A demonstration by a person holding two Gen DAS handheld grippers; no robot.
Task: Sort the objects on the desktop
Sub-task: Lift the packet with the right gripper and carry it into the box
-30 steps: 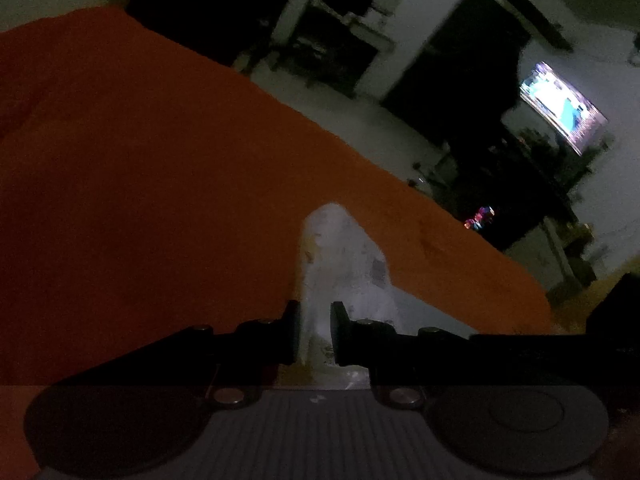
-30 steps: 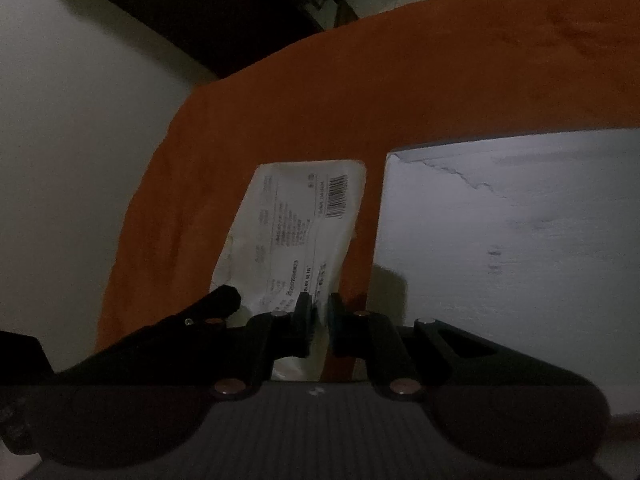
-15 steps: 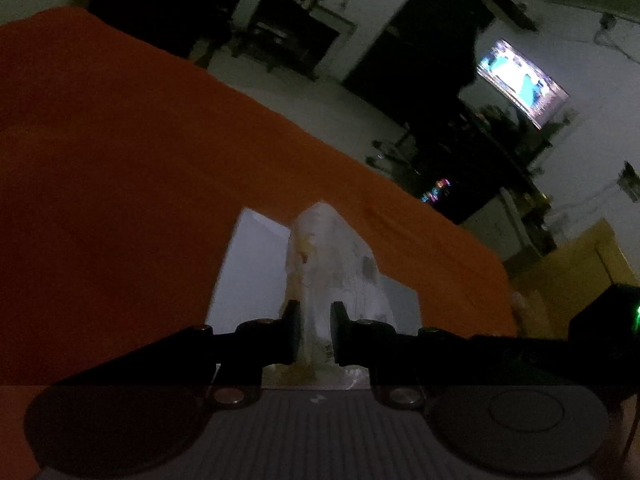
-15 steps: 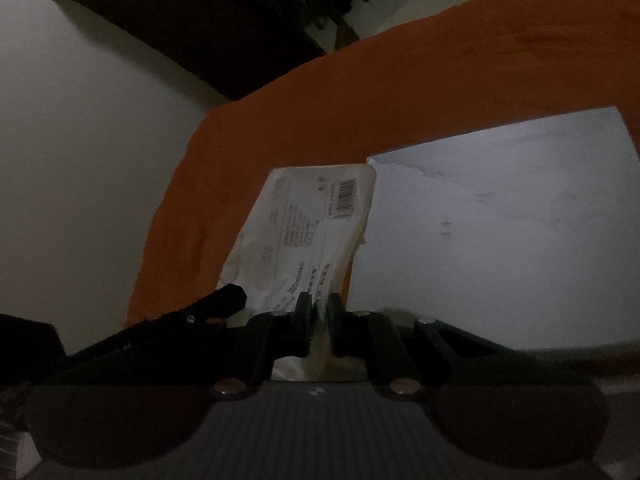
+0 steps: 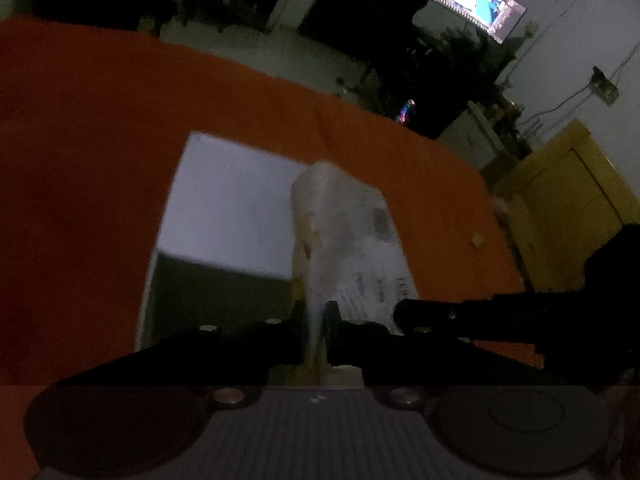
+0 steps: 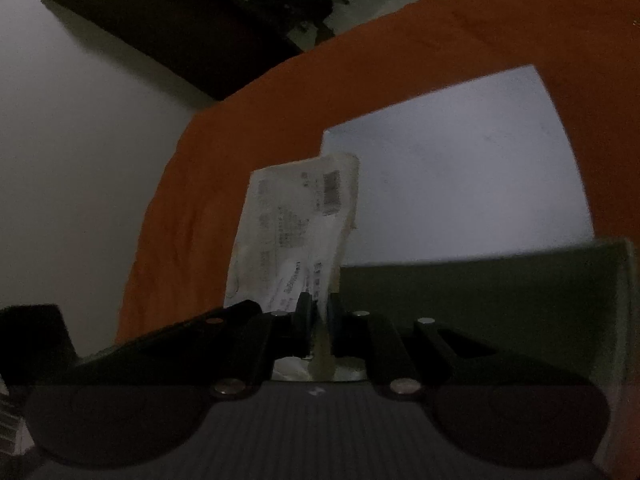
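While both my grippers, left [image 5: 318, 320] and right [image 6: 318, 312], pinch one crumpled white printed paper slip [image 6: 296, 232], it hangs above the white open box [image 6: 460, 184] on orange cloth [image 5: 80, 160].

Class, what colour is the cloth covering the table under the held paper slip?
Orange cloth, clearest in the right wrist view.

Both grippers point forward and steeply downward. The left gripper [image 5: 318, 322] has its jaws pressed together on the near edge of a printed paper slip [image 5: 352, 240], which stands up between its dark fingers [image 5: 294, 332]. The right gripper [image 6: 318, 312] is clamped on the same slip [image 6: 296, 232], its jaws likewise shut tight on the paper's near edge. The right one's black arm shows at the right side of the left wrist view, just beside its partner.
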